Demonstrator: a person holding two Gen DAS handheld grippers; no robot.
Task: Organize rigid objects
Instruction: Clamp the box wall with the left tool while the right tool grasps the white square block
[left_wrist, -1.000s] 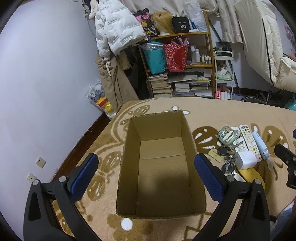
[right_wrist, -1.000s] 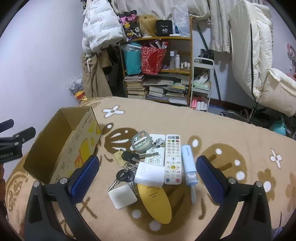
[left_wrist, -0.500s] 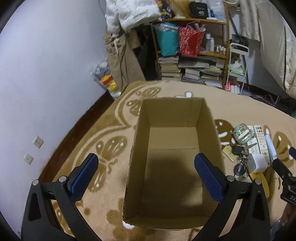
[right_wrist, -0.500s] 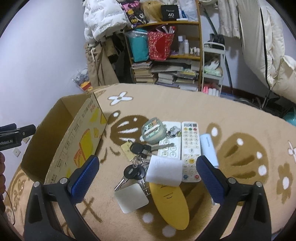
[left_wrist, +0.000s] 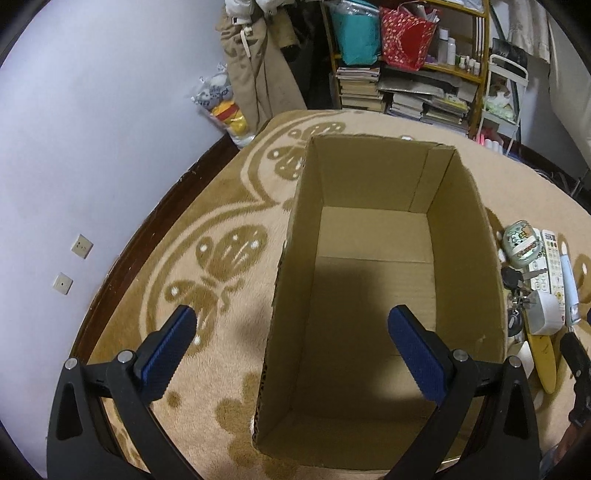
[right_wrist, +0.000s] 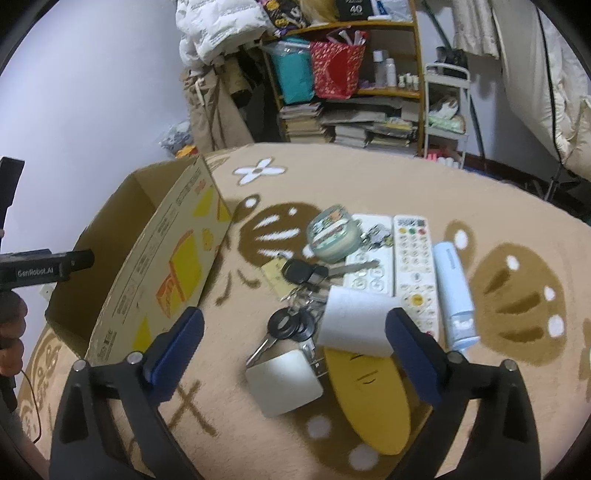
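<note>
Beside the empty box (right_wrist: 147, 266), the clutter is lying on the rug (right_wrist: 369, 177); both grippers, left (left_wrist: 291, 354) and right (right_wrist: 295, 354), are hovering wide-jawed. Probably best: straddle the white cube (right_wrist: 356, 321) squarely before closing.

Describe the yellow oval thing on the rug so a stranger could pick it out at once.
Start at the open cardboard box on the beige rug; a cluster of small items lies to its right. At the near end of that cluster, partly under a white block, lies the yellow oval object. It alone is yellow, flat and pointed-oval; its neighbours are white, black or pale blue.
</note>
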